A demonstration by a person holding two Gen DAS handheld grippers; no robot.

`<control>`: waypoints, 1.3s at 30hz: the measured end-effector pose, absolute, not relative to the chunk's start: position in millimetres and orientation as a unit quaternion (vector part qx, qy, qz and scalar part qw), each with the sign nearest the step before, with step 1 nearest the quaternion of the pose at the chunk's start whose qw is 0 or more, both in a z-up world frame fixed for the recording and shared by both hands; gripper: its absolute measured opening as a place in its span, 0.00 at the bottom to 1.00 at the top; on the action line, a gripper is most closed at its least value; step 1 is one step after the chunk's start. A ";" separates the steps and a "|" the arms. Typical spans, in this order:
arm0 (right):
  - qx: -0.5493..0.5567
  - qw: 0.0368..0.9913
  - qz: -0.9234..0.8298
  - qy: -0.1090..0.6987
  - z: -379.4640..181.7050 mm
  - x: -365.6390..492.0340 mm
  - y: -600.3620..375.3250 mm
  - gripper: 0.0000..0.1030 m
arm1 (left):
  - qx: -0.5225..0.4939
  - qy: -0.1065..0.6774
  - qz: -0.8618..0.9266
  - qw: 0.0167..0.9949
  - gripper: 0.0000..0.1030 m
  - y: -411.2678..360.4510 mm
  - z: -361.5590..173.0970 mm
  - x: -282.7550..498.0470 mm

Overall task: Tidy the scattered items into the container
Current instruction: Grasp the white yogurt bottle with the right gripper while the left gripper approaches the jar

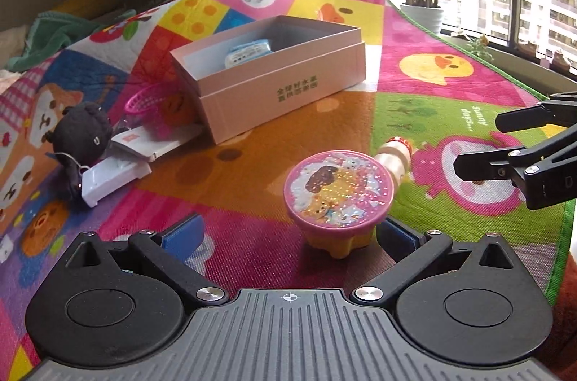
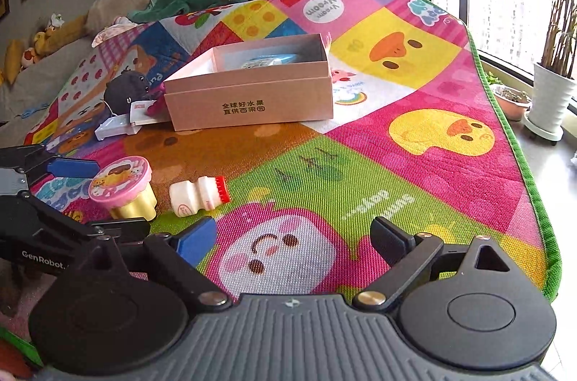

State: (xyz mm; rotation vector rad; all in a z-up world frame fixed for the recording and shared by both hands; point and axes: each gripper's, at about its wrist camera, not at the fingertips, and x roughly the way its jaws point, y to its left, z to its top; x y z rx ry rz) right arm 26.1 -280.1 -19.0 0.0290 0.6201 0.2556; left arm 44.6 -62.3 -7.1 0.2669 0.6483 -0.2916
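left tongs (image 1: 288, 236) spread around pink-lidded cup (image 1: 338, 197), not pinching | right tongs (image 2: 294, 242) spread, empty | small bottle (image 2: 200, 194) lying beside cup on play mat (image 2: 414, 171) | box (image 2: 252, 96) mid-mat

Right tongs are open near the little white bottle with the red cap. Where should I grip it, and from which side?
Grip the little white bottle across its narrow waist, between the wide body and the red cap. It lies on its side on the play mat, cap pointing right in the right wrist view, so bring the right tongs from above, one finger either side. The pink-lidded cup stands close left.
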 end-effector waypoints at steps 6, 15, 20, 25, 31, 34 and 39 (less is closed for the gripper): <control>0.021 0.945 0.131 0.299 -18.7 25.9 -281.5 0.93 | 0.150 0.305 -0.098 0.935 1.00 -50.1 -6.4 44.8; 0.065 0.945 0.108 0.300 -5.7 38.1 -310.4 0.95 | 0.116 0.316 -0.069 0.939 1.00 -29.2 -7.3 49.7; 0.002 0.939 0.162 0.303 -8.9 34.3 -273.8 0.84 | 0.114 0.313 -0.069 0.940 1.00 -28.7 -8.4 48.0; -0.046 0.929 0.210 0.302 -9.3 43.0 -236.1 0.69 | 0.089 0.323 -0.074 0.939 1.00 -22.0 -8.6 50.4; -0.064 0.918 0.232 0.314 -12.7 58.4 -217.9 0.62 | 0.069 0.330 -0.076 0.938 1.00 -16.5 -9.3 52.5; -0.069 0.917 0.234 0.316 -14.0 59.2 -214.5 0.48 | 0.064 0.332 -0.077 0.938 1.00 -15.5 -9.4 52.8; -0.053 0.920 0.229 0.314 -12.4 51.5 -224.1 0.42 | 0.068 0.327 -0.083 0.939 1.00 -16.7 -8.7 51.1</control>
